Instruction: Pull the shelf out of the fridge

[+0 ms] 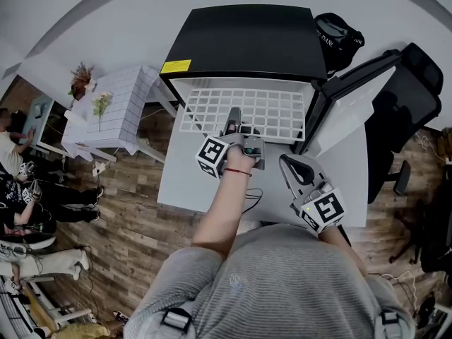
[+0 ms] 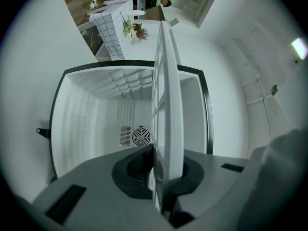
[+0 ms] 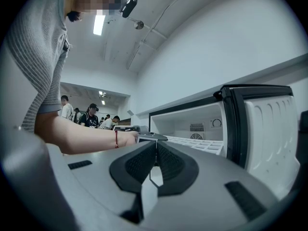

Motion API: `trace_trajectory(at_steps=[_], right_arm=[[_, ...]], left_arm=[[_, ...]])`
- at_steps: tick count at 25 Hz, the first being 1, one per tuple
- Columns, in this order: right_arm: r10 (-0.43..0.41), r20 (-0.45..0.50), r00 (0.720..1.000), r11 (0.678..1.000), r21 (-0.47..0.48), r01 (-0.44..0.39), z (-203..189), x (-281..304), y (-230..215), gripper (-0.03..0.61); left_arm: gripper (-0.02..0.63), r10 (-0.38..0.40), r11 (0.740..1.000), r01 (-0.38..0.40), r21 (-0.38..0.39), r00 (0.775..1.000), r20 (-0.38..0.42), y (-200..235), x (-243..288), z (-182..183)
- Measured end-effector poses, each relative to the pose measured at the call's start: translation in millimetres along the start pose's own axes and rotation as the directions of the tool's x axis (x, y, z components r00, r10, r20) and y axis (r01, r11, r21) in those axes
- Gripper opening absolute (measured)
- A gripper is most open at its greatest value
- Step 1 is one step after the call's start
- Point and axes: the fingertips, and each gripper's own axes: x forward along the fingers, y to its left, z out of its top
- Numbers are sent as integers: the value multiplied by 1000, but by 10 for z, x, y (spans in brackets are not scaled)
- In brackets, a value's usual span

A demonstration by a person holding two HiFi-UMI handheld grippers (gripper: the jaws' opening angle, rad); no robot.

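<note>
A black mini fridge (image 1: 247,41) stands open on a white table, its door (image 1: 346,104) swung to the right. The white wire shelf (image 1: 244,111) sticks partway out of the opening. My left gripper (image 1: 232,121) is shut on the shelf's front edge. In the left gripper view the shelf (image 2: 167,100) runs edge-on between the pads, with the white fridge interior (image 2: 91,119) behind it. My right gripper (image 1: 286,162) hovers over the table to the right of the left hand, apart from the shelf. Its pads (image 3: 166,160) are pressed together with nothing between them.
The fridge sits on a white table (image 1: 180,182) over a wood floor. A black office chair (image 1: 413,97) stands at the right, and a black bag (image 1: 339,37) lies beside the fridge top. A small tiled table with flowers (image 1: 120,108) and several people (image 1: 21,189) are at the left.
</note>
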Motion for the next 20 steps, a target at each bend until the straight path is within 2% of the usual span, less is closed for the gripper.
trace_trajectory(at_steps=[20], right_arm=[[8,-4,1000,1000,-5,-8,5,-8,63,14]], left_arm=[[32,2,1000,-2,-6,1000,-17,-7,-139,-20]])
